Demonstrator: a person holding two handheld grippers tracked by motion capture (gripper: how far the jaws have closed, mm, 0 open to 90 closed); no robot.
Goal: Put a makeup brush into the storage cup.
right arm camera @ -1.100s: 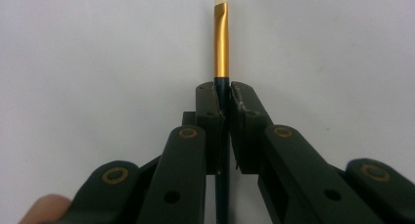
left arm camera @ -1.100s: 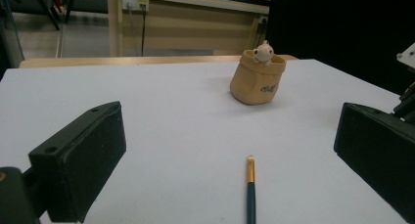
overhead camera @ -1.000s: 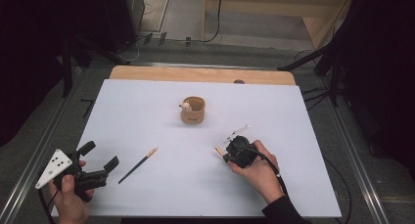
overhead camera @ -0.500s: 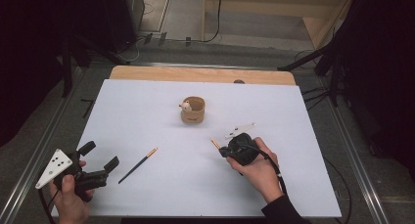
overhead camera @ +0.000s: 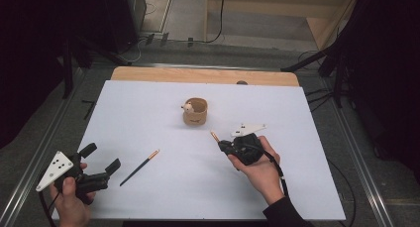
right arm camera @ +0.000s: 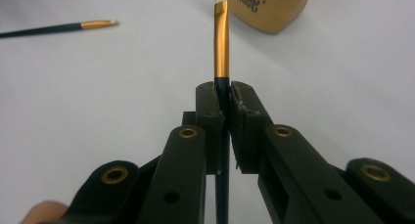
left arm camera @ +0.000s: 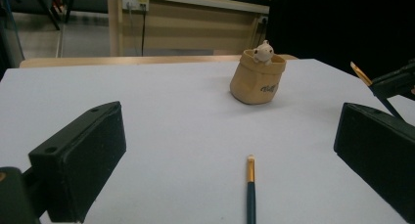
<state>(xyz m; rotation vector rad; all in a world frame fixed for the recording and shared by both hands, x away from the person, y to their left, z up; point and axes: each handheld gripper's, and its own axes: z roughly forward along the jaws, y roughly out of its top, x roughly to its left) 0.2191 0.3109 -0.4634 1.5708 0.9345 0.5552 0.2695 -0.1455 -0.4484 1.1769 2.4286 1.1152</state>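
Held brush: a dark-handled makeup brush [right arm camera: 221, 48] with a gold ferrule and pale tip is pinched between the jaws of the right gripper [overhead camera: 229, 146], its tip pointing up and far-left, just near-right of the pouch.
Right gripper: jaws pressed together on the brush handle, seen in the right gripper view; held in the person's right hand [overhead camera: 257, 167] at centre-right of the table, lifted off the sheet.
Pouch: a small tan pouch [overhead camera: 194, 112] with a little white animal figure [overhead camera: 187, 107] at its rim stands upright toward the far middle of the table.
Second brush: another dark brush [overhead camera: 139, 167] with a gold ferrule lies flat on the sheet, left of centre, tip toward the far right, well apart from the pouch.
Left gripper: the left gripper [overhead camera: 103, 159] sits at the near-left corner in the left hand [overhead camera: 69, 202], jaws spread wide, nothing between them; the lying brush is just ahead of it.
Surface: a white sheet [overhead camera: 148, 118] covers the wooden table [overhead camera: 198, 75].
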